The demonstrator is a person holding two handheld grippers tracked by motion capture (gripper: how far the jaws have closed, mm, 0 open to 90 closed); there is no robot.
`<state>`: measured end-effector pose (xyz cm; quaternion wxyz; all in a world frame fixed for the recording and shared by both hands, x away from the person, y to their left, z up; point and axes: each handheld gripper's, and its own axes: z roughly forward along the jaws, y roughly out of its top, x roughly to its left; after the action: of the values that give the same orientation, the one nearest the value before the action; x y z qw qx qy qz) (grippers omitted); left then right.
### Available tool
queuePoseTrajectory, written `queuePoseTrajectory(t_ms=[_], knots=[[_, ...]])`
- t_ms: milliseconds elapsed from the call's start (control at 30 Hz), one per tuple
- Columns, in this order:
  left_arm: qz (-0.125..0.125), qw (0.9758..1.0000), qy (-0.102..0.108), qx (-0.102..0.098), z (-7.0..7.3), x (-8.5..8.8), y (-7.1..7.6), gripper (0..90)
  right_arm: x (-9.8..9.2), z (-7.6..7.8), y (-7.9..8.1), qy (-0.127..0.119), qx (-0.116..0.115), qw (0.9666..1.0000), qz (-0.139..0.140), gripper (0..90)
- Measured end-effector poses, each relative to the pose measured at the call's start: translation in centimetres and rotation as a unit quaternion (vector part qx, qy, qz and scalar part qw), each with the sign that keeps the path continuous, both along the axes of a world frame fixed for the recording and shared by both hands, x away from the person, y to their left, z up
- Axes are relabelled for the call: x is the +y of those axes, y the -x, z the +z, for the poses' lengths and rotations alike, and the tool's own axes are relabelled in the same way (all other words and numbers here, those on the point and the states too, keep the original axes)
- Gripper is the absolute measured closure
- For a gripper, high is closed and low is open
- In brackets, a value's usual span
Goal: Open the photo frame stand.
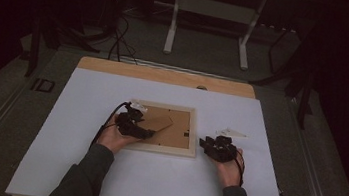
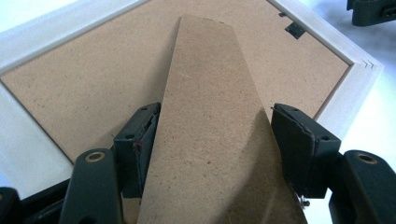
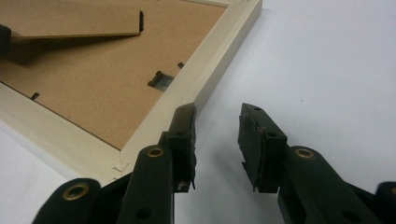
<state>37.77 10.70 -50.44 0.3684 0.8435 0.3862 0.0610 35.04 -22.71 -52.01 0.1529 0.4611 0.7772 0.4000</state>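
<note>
Face-down on the white table (image 1: 78,167) lies the pale wooden picture frame (image 1: 162,148), its brown fibreboard easel stand (image 2: 210,140) lifted between the left hand-held gripper (image 2: 212,140), whose jaws bracket its edges; whether they pinch, I cannot tell. Ease it gently about its hinge. The right hand-held gripper (image 3: 216,140) rests half-open, empty, beside the frame's corner. Dark room beyond.
</note>
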Motion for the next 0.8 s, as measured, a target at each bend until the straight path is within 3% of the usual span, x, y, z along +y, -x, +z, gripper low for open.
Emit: queuePoseTrajectory(t_ms=[300, 433, 567, 800], knots=[[-0.016, 0.9992, -0.023, -0.029, 0.3, -0.3, 0.3, 37.5, 0.6, 0.7, -0.3, -0.014, -0.003, 0.9999, 0.009, 64.5], [-0.02, 0.998, -0.039, -0.045, 0.5, -0.6, 0.5, 37.5, 1.4, 1.0, -0.7, -0.008, -0.004, 0.9998, 0.017, 63.8], [-0.02, 0.9978, -0.043, -0.046, 0.6, -0.6, 0.6, 37.5, 1.7, 1.0, -1.4, 0.0, 0.0, 0.9998, 0.017, 63.8], [-0.023, 0.9958, -0.057, -0.067, 0.9, -0.9, 1.1, 37.5, 2.2, 1.2, -2.9, 0.004, 0.012, 0.9998, 0.013, 62.3]])
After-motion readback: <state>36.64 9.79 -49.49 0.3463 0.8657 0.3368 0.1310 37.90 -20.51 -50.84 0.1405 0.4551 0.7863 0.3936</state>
